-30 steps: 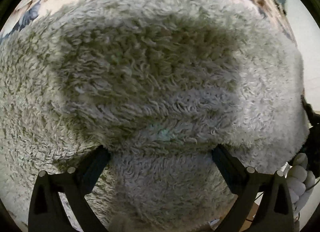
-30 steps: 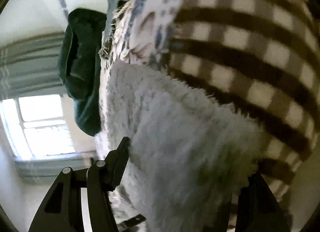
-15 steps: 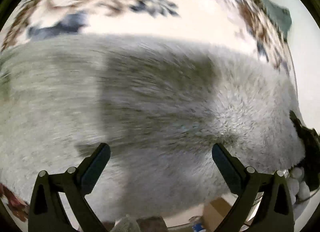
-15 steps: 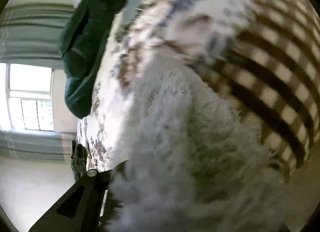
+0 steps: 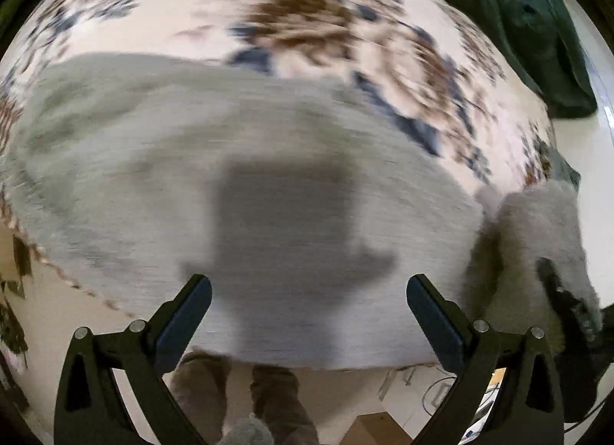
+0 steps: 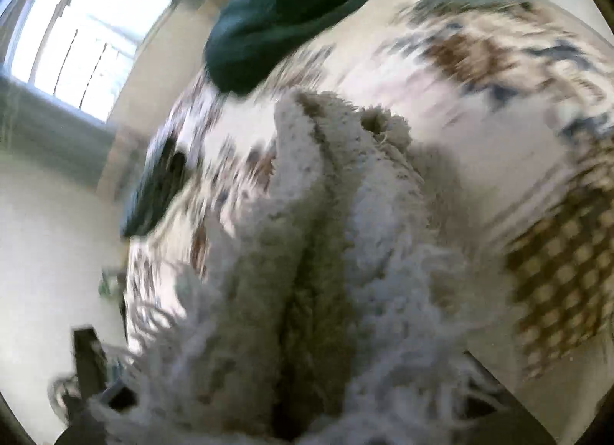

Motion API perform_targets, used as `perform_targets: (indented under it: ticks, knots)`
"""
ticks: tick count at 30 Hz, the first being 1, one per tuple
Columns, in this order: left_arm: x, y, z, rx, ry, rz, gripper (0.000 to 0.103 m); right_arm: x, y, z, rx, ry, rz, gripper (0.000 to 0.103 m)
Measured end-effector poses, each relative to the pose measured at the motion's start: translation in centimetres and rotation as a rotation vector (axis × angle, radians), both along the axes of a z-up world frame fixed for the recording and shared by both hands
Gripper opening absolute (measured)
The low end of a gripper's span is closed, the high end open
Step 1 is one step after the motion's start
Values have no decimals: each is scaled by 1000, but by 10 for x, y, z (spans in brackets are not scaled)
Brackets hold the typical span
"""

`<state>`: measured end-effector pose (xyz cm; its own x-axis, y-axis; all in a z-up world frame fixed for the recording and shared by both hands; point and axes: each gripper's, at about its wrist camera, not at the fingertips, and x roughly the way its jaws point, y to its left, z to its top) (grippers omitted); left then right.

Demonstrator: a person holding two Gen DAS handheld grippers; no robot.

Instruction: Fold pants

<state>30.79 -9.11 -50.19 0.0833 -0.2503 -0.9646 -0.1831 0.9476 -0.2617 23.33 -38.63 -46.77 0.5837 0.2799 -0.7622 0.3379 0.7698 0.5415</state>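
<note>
Now the right gripper (image 6: 291, 399) fingers clamp the fluffy pants (image 5: 268, 195); left gripper (image 5: 307, 314) fingers stay apart. Lift slowly, keep edges lined up.

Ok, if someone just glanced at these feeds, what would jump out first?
The fluffy grey pants spread wide across the floral bedspread, under the open left gripper. In the right wrist view the right gripper is shut on a bunched fold of them, with a dark green garment lying beyond.
</note>
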Motion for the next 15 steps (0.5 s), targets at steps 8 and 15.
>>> perform_targets:
  ticks: [8,15]
  knots:
    - [6,92,-5,15,-16,71,103,33,189,-72,-266,265,415,40]
    - [16,129,16,-36,-67,120,103,16,207,-31,-53,233,532,86]
